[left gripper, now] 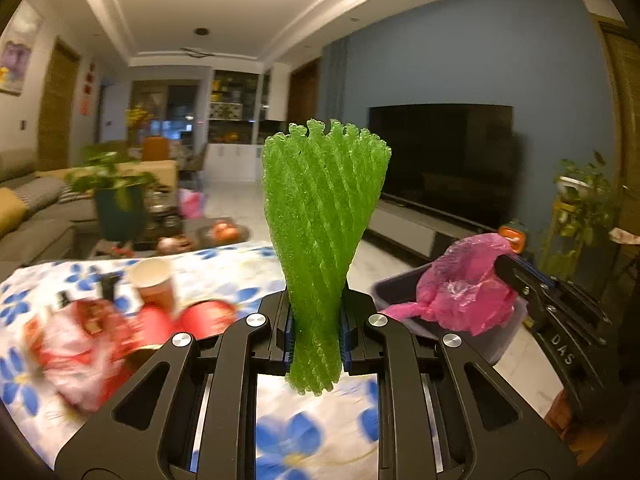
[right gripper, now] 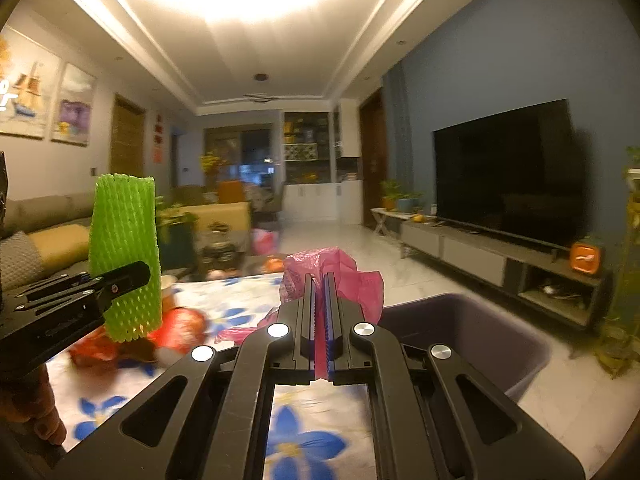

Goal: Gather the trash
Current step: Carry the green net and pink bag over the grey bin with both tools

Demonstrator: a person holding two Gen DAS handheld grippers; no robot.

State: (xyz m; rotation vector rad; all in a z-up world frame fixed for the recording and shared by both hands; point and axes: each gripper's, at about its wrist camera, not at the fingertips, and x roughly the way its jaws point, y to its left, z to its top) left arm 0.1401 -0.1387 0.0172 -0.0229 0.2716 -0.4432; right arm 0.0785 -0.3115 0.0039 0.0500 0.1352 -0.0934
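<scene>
Above the flowered table (left gripper: 248, 276), a green foam net (left gripper: 320, 216) is pinched by the left claw (left gripper: 318, 336); a pink plastic bag (right gripper: 340, 276) is pinched by the right claw (right gripper: 320, 320) beside a grey bin (right gripper: 480, 332).

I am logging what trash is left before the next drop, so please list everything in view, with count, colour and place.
Foam fruit net sleeve: one, green, upright, clamped in left gripper.
Crumpled plastic bag: one, pink, clamped in right gripper, near the bin.
Plastic bin: one, dark purple-grey, on floor right of table.
Paper cup: one, red with pale inside, on table.
Red wrappers and packaging: several, blurred, on table's left.
Floral tablecloth: one, white with blue flowers, over table.
Television: one, black, by blue wall.
Left gripper: black, shut.
Right gripper: black, shut.
</scene>
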